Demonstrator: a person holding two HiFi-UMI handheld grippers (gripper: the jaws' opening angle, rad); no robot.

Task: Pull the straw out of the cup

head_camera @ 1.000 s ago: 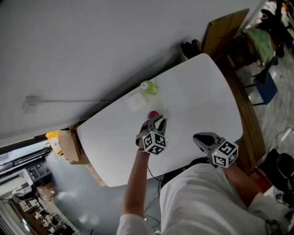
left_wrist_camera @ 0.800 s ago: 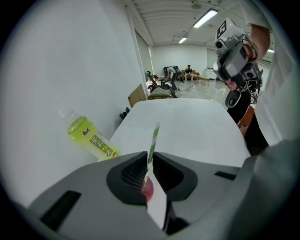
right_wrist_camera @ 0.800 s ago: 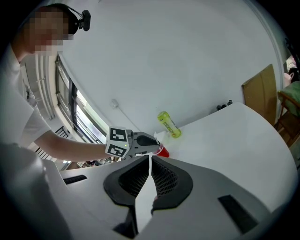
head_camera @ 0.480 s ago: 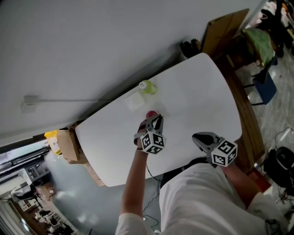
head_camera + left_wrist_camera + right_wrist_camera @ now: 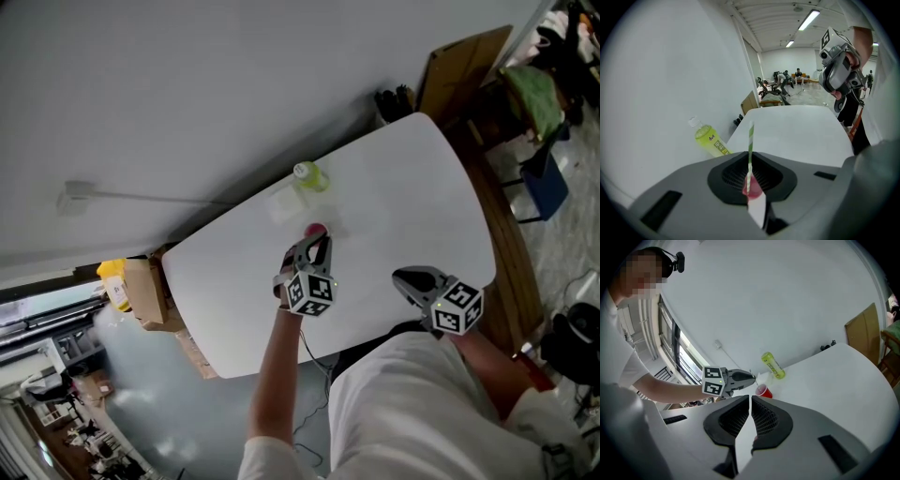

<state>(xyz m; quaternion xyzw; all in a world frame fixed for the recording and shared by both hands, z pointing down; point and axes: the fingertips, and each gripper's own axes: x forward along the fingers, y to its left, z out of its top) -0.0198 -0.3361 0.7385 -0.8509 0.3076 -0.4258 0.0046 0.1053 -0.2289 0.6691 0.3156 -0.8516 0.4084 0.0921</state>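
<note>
A red cup [image 5: 314,230] stands on the white table [image 5: 403,187]. My left gripper [image 5: 319,242] hangs just over it. In the left gripper view a green-and-white striped straw [image 5: 750,140] runs up between the jaws, with the red cup [image 5: 751,186] showing low behind them. The jaws of the left gripper [image 5: 751,161] have just been closing and now pinch the straw. My right gripper [image 5: 405,278] is held off the table's near edge, shut and empty. The right gripper view shows its jaws [image 5: 750,401] together, and beyond them the left gripper [image 5: 752,377] above the cup [image 5: 763,391].
A yellow-green drink bottle [image 5: 307,176] lies near the wall side of the table, with a clear plastic container [image 5: 281,208] beside it. A cardboard box [image 5: 145,295] sits off the table's left end. A wooden board [image 5: 459,66] and chairs stand at the right.
The left gripper's jaws have come together over the red cup, and the gripper has lifted a little. The right gripper has stayed where it was.
</note>
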